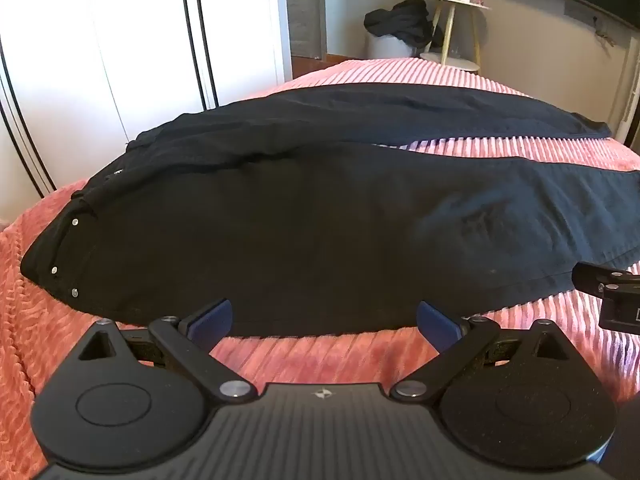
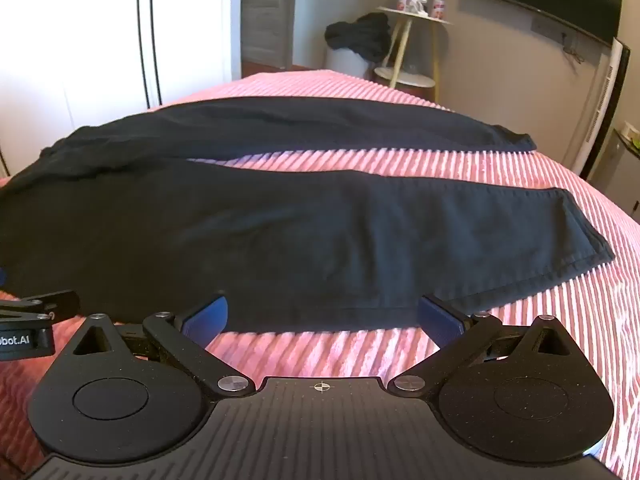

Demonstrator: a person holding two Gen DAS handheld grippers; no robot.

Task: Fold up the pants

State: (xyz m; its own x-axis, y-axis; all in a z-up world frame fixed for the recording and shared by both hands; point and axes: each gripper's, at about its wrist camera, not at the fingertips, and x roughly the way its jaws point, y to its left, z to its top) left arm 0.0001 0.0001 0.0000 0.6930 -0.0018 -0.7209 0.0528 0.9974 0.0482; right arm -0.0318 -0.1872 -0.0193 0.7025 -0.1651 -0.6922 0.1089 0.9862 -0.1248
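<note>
- The left gripper [image 1: 325, 322] and right gripper [image 2: 322, 318] are hovering at the near edge of the pants [image 1: 304, 224], jaws spread wide, pinching nothing.
- To do this well, I judge each should be biting the near leg's edge squarely, lifting evenly, and carrying it onto the far leg.
- One pair of black pants, two legs parted, is lying flat on the pink bedspread [image 2: 520, 344].
- Beyond, one side table [image 2: 416, 20] is standing.
</note>
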